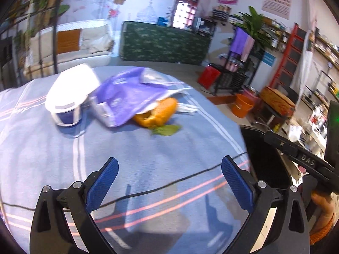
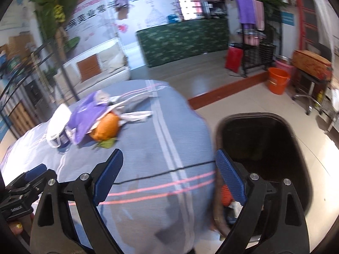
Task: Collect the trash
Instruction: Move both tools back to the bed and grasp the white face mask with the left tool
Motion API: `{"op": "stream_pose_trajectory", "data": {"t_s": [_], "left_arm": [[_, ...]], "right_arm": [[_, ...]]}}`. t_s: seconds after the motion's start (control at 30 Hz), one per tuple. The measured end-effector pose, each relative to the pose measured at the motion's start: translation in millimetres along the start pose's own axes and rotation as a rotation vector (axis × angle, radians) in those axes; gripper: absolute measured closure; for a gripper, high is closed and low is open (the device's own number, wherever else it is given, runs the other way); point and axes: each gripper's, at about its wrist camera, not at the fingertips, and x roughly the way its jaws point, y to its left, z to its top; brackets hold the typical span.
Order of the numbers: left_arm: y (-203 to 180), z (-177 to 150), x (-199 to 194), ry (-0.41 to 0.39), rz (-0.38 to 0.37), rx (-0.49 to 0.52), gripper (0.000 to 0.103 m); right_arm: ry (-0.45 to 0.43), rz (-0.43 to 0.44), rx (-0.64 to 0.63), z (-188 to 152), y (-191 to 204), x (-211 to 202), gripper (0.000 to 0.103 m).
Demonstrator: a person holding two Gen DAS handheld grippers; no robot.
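Observation:
Trash lies in a heap on the blue striped tablecloth (image 1: 148,152): a white and blue cup (image 1: 67,99), a purple and silver wrapper (image 1: 129,97), an orange peel (image 1: 159,114), a green leaf (image 1: 167,130) and white tissue (image 1: 186,106). The heap shows in the right wrist view too: the wrapper (image 2: 86,116), peel (image 2: 106,130) and leaf (image 2: 108,144). My left gripper (image 1: 169,167) is open and empty, short of the heap. My right gripper (image 2: 169,160) is open and empty, over the table edge beside the black bin (image 2: 264,148), which holds some trash (image 2: 225,194).
A thin black cable (image 1: 169,184) runs across the cloth near the grippers. The bin (image 1: 264,158) stands on the floor at the table's right edge. An orange bucket (image 2: 277,80), red box (image 2: 233,59) and racks stand farther off on the tiled floor.

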Motion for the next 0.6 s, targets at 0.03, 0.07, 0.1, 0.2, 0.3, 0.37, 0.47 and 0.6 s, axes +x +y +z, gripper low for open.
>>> {"op": "stream_pose_trajectory", "data": {"t_s": [0.03, 0.07, 0.1, 0.2, 0.3, 0.37, 0.47, 0.6], "left_arm": [[9.4, -1.1, -2.5, -0.001, 0.014, -0.016, 0.007], [16.4, -1.5, -4.4, -0.002, 0.024, -0.029, 0.007], [24.8, -1.7, -6.1, -0.004, 0.037, -0.043, 0.007], [47.5, -3.5, -10.6, -0.007, 0.084, -0.075, 0.007], [70.9, -5.6, -14.3, -0.004, 0.117, -0.122, 0.008], [83.9, -5.3, -16.1, -0.008, 0.131, -0.151, 0.01], [99.4, -1.5, -15.4, -0.009, 0.148, -0.18, 0.015], [116.5, 11.8, -10.5, -0.018, 0.161, -0.207, 0.02]], "right_arm": [[0.005, 0.015, -0.014, 0.5, 8.9, 3.4, 0.015], [0.013, 0.037, -0.03, 0.8, 18.6, 7.5, 0.015], [0.022, 0.058, -0.041, 0.4, 25.7, 10.2, 0.015], [0.046, 0.118, -0.087, 3.1, 50.8, 20.5, 0.015], [0.066, 0.156, -0.127, 5.4, 75.9, 34.1, 0.015], [0.076, 0.18, -0.136, 8.1, 86.4, 42.0, 0.015], [0.083, 0.204, -0.148, 13.9, 99.6, 52.7, 0.015], [0.083, 0.212, -0.187, 22.7, 117.6, 63.8, 0.015]]}}
